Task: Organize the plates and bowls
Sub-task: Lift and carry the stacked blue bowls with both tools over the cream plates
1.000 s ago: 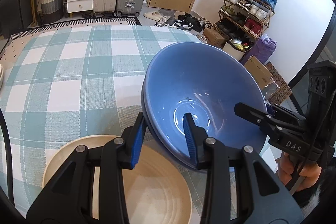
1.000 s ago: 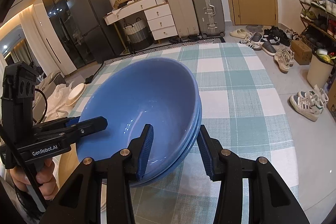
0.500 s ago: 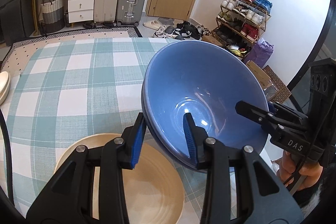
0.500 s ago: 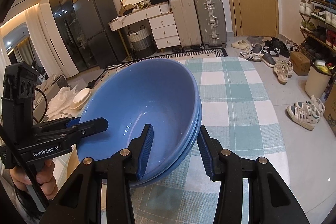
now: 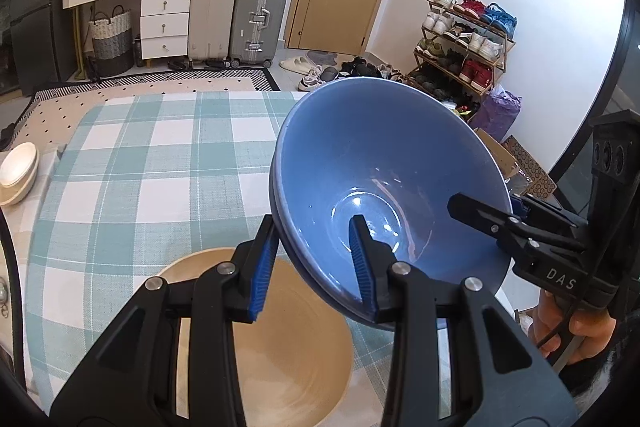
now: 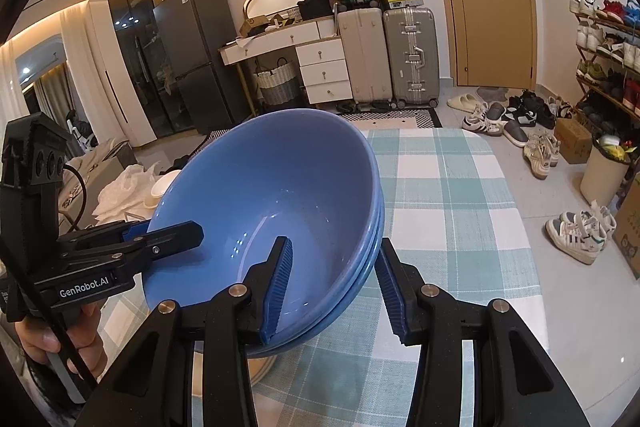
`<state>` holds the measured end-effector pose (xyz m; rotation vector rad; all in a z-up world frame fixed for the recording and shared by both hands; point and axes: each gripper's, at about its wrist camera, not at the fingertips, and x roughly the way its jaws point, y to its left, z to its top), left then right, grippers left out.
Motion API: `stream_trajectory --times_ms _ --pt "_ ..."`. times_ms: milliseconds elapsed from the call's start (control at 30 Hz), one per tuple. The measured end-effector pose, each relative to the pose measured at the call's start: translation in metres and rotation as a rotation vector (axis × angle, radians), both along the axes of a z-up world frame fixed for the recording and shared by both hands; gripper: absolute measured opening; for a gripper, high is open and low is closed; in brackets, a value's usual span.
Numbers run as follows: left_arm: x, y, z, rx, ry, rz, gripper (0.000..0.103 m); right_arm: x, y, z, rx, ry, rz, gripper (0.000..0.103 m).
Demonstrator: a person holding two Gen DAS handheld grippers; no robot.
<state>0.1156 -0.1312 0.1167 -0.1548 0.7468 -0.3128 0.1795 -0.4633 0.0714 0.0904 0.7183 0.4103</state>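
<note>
Checked tablecloth [image 5: 132,163] lies bare beyond the blue bowls [image 5: 384,171].

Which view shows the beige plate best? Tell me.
The left wrist view: the beige plate lies broad on the checked tablecloth under the blue bowls. The right wrist view shows only an edge beneath them.

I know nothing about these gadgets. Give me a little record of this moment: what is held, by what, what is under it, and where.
held: stack of blue bowls, nested and tilted, lifted off the table
left gripper: jaws clamped on the stack's rim, one inside, one outside
right gripper: jaws clamped on the opposite rim
below: beige plate on the checked tablecloth
also there: white bowls at the table's far left edge
setting: room with suitcases, a door and a shoe rack
</note>
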Motion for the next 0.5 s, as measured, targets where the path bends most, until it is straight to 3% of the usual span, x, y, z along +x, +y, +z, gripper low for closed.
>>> stream_trajectory --times_ms 500 --pt "-0.049 0.026 0.027 0.008 -0.030 0.056 0.033 -0.021 0.031 0.018 -0.001 -0.035 0.050 0.044"
